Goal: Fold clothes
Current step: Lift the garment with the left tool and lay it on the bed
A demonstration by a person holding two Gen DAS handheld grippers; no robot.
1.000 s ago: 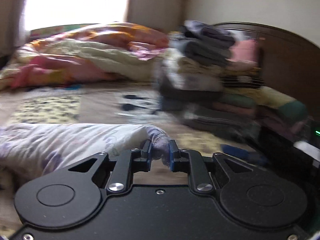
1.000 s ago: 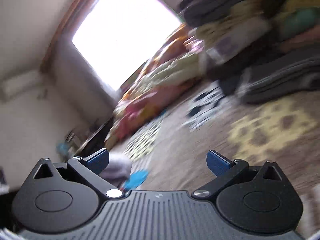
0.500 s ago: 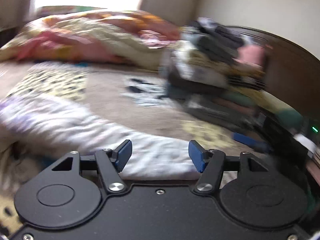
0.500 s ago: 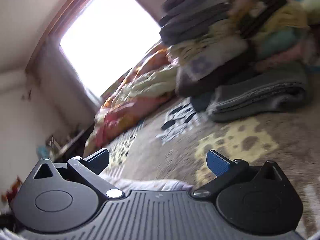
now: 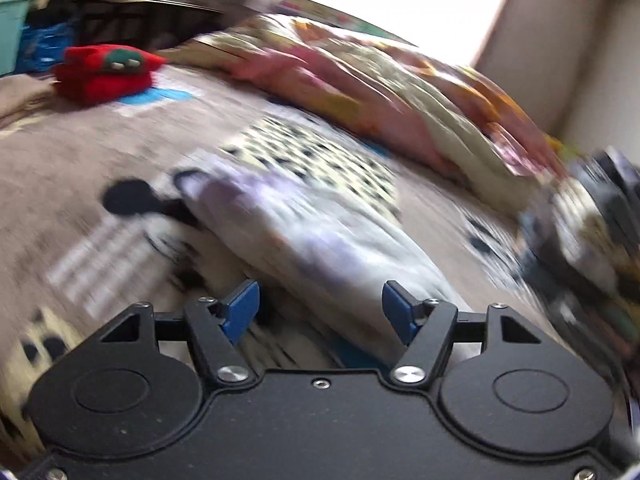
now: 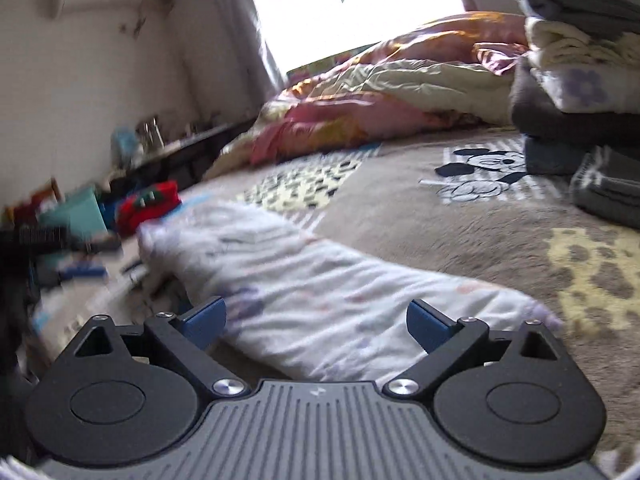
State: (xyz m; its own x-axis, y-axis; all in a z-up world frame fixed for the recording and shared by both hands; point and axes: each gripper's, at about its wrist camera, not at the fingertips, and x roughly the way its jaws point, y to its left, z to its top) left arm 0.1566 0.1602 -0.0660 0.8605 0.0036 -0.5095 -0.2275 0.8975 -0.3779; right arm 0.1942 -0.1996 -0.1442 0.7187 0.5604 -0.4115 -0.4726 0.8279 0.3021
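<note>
A white garment with a pale purple print [image 5: 312, 236] lies as a long folded strip on the brown patterned blanket [image 5: 60, 168]. It also shows in the right wrist view [image 6: 320, 292]. My left gripper [image 5: 320, 312] is open and empty just above the strip's near end. My right gripper [image 6: 316, 324] is open and empty, its fingers either side of the strip. Both views are blurred by motion.
A stack of folded clothes [image 6: 580, 80] stands at the right on the bed. A crumpled colourful quilt [image 6: 380, 100] lies along the far side below the window. A red folded item [image 5: 108, 74] sits far left, and it also shows in the right wrist view [image 6: 148, 206].
My left gripper let go of the garment's end, opened, and swung left. My right gripper stayed open and came down over the garment, turning level.
</note>
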